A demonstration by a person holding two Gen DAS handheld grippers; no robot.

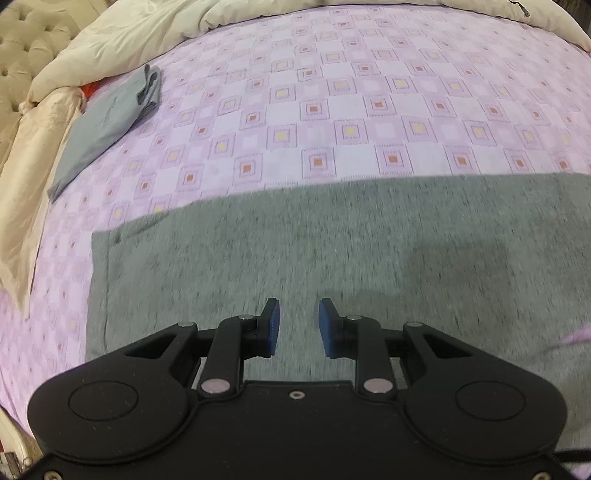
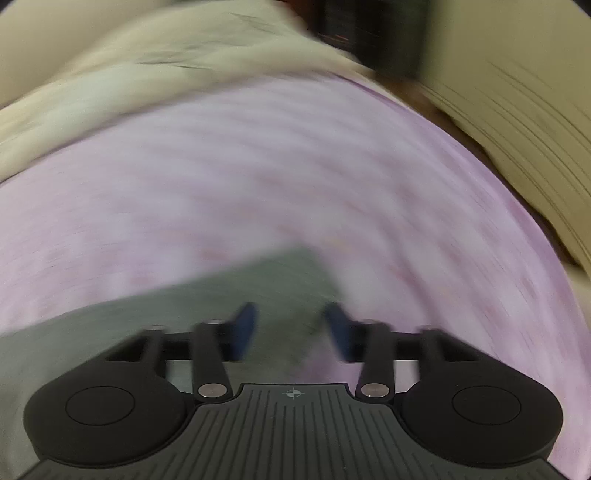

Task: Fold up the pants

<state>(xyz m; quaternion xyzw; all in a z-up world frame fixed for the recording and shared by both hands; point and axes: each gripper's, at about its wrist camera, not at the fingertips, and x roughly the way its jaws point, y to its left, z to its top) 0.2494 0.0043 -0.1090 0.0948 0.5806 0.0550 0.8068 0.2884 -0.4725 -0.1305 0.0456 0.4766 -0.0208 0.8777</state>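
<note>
L gripper [image 1: 298, 326] jaws apart, nothing between the blue pads [image 1: 272, 325], over the grey pants [image 1: 258, 258]. R gripper [image 2: 290, 328] wide open, empty, above the pants' corner; view blurred. Pants lie flat on the pink checked bedsheet [image 1: 332, 110]; sheet bare beyond pants' far edge. Folded grey cloth [image 1: 107, 125] far-left of pants, by cream duvet [image 1: 122, 37].

Counts: 2 grippers, left gripper [image 1: 298, 326] and right gripper [image 2: 290, 328], each with 2 blue-padded fingers [image 1: 272, 325]. 1 grey-green pants [image 1: 295, 251] flat on the sheet. 1 folded grey garment [image 1: 110, 125] at the far left. 1 pink patterned bedsheet [image 1: 332, 110]. 1 cream duvet [image 1: 147, 33].
</note>
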